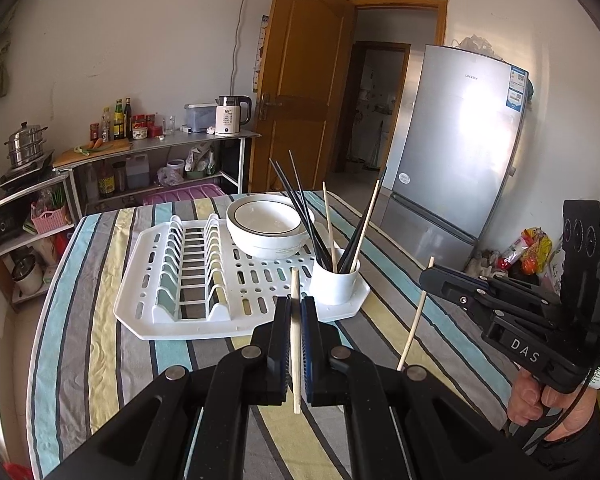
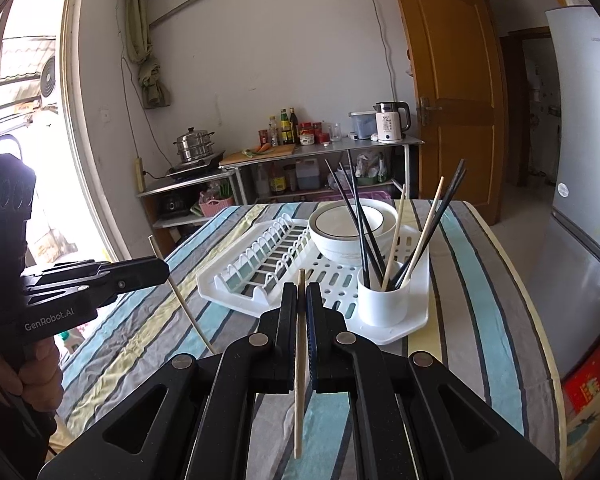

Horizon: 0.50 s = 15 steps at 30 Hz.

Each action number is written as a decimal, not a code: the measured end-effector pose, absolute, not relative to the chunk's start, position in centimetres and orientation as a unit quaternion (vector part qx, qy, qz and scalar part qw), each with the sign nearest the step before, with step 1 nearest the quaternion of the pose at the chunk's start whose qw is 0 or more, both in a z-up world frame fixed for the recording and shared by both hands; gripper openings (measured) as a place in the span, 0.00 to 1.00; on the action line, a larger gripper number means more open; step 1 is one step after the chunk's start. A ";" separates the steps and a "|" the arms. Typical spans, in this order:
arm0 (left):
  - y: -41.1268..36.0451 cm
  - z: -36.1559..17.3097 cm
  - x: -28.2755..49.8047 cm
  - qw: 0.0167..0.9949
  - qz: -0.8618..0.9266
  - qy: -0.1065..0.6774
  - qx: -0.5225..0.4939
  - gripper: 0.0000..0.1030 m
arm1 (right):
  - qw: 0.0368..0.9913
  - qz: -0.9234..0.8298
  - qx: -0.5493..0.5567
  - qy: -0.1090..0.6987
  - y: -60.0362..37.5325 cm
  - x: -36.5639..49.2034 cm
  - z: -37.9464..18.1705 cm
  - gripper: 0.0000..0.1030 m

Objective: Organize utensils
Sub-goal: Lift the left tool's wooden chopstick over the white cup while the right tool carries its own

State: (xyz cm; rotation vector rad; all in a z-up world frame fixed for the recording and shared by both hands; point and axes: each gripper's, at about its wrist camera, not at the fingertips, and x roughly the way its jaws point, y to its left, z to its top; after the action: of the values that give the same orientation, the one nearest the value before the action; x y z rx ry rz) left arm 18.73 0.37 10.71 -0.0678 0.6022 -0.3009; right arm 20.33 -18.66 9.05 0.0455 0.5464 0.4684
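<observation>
Chopsticks both upright: my left gripper [image 1: 296,312] clamps one wooden chopstick [image 1: 295,344], right gripper [image 2: 302,300] another [image 2: 300,360], held vertical above the striped cloth [image 1: 100,344] so tips drop straight into the white cup [image 1: 334,282] on the rack [image 1: 140,312].
</observation>
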 end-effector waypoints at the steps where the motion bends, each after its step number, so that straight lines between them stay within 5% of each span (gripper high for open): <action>1: 0.2 10.8 18.8 0.943 -0.148 0.295 -0.033 0.05 | 0.936 0.229 0.024 0.265 -18.9 20.3 9.1 0.04; 15: -1.7 11.9 21.7 0.941 -0.168 0.294 -0.023 0.05 | 0.946 0.214 0.034 0.242 -21.0 21.4 10.2 0.04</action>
State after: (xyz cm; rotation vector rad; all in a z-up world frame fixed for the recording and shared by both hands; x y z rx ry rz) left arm 21.72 -1.67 11.91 -0.0461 0.6008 -0.3429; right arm 21.41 -21.03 10.22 0.0701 0.4924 0.4367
